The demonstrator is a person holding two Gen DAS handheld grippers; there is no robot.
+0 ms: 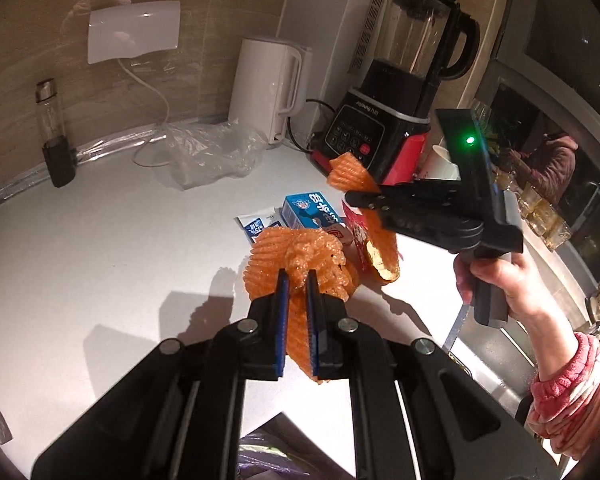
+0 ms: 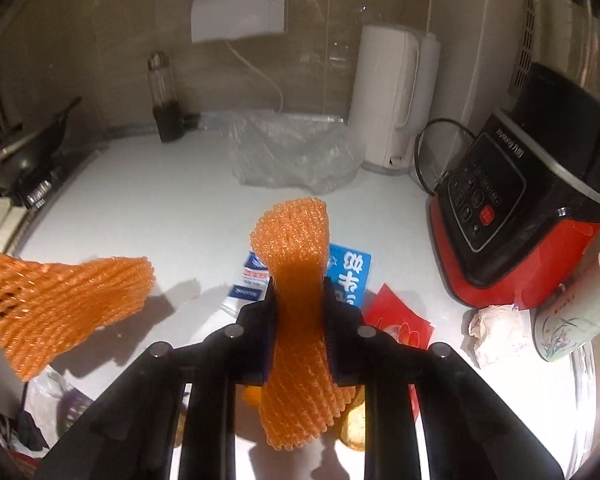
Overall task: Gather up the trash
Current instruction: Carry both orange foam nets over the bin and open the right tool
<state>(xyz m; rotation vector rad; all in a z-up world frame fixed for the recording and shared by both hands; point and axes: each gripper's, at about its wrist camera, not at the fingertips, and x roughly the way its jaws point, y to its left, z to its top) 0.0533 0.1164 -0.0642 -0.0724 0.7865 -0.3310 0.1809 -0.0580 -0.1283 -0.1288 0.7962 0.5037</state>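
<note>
Left wrist view: a white countertop (image 1: 100, 240) runs back to a beige wood-grain wall, where a white kettle (image 1: 266, 88) stands. Left of the kettle are a white wall box (image 1: 134, 30) with its cord and, farther left, a small glass bottle (image 1: 54, 136). In front of the kettle lies a crumpled clear plastic bag (image 1: 208, 152); to its right stands a black-and-red blender (image 1: 396, 92) with its jar seemingly empty. Nearer than the kettle, mid-counter, lie a blue milk carton (image 1: 314, 212), a red packet (image 1: 358, 232) and a piece of bread (image 1: 382, 266). The left gripper (image 1: 298, 280) is clamped on an orange foam net (image 1: 296, 260). At right, a hand (image 1: 496, 276) in a pink sleeve holds the right gripper (image 1: 364, 198), pinching a second orange foam net (image 1: 348, 172) above the carton.

Right wrist view: the same counter, kettle (image 2: 388, 96) at the back, the bag (image 2: 292, 152) in front of it, the blender (image 2: 540, 184) to its right. The right gripper (image 2: 300, 296) grips its net (image 2: 292, 280) over the carton (image 2: 348, 276). The other net (image 2: 68, 304) hangs far left. Right of the kettle and nearer, a crumpled tissue (image 2: 496, 332) lies beside a paper cup (image 2: 576, 316), whose inside is not visible.
</note>
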